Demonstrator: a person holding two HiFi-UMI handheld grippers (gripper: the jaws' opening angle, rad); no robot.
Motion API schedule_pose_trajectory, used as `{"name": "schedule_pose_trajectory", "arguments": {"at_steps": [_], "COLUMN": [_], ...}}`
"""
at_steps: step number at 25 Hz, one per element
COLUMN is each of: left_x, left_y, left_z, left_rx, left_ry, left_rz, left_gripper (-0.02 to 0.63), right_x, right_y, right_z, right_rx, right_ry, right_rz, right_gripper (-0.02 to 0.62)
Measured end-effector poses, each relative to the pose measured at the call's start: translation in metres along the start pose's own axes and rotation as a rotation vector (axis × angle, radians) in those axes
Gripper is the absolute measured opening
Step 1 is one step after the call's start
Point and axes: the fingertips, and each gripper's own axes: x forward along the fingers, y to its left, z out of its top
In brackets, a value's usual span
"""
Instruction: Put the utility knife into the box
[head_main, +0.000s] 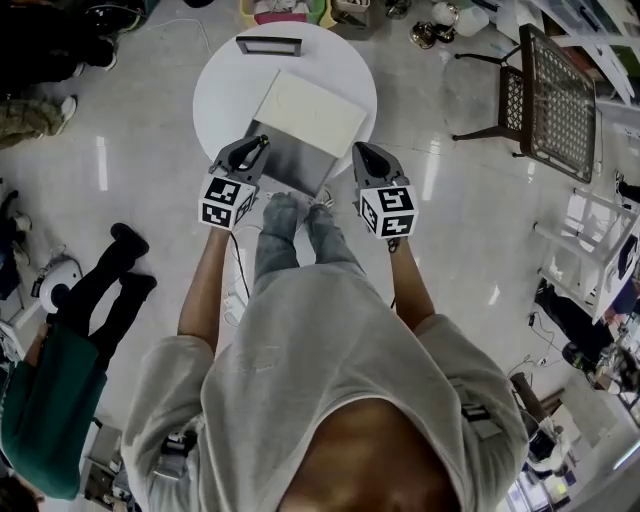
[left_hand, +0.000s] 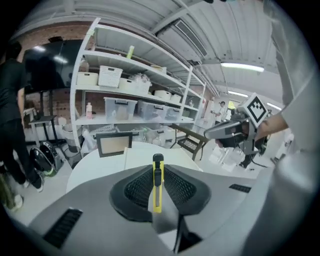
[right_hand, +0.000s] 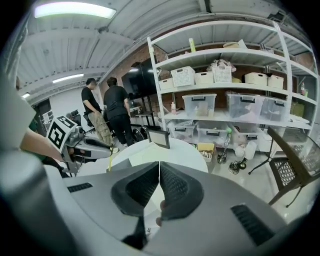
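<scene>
Crowding the far left of the floor (head_main: 450, 230), a bystander's dark legs (head_main: 112, 280) stand well apart from the round white counter (head_main: 225, 85), with bare floor between them. Next, the left hand-held gripper (head_main: 258, 143) is clamped on the utility knife (left_hand: 157, 192). The yellow body is pinched upright between the pads, and its black end pokes out past the jaw tips. In the head view the knife hangs over the near left corner of the box (head_main: 292, 160), not inside it. The box is a flat grey tray at the counter's near edge, and its pale lid (head_main: 308, 112) lies back toward the middle. A small dark frame (head_main: 268, 45) stands at the far rim, with a strip of bare white top between it and the lid. The right hand-held gripper (right_hand: 159, 170) is empty with its jaws pressed together. It sits just beside the box's near right corner, close to the counter's rim. Further right is a wide stretch of shiny floor, then a dark mesh chair (head_main: 545, 95) well clear of the counter.
</scene>
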Motion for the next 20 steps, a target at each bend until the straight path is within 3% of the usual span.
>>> {"name": "schedule_pose_trajectory", "arguments": {"at_steps": [14, 17, 20], "left_x": [0.035, 0.04, 0.046], "left_y": [-0.061, -0.066, -0.066], "left_z": [-0.059, -0.076, -0.089], "left_rx": [0.802, 0.953, 1.05], "left_ry": [0.407, 0.485, 0.539], "left_rz": [-0.338, -0.402, -0.453], "left_gripper": [0.075, 0.075, 0.075], "right_x": [0.005, 0.006, 0.007], "right_y": [0.001, 0.002, 0.001], "right_z": [-0.004, -0.006, -0.007], "right_rx": [0.004, 0.005, 0.006], "right_ry": [0.016, 0.023, 0.027], "right_rz": [0.014, 0.02, 0.022], "right_gripper": [0.031, 0.031, 0.031]}}
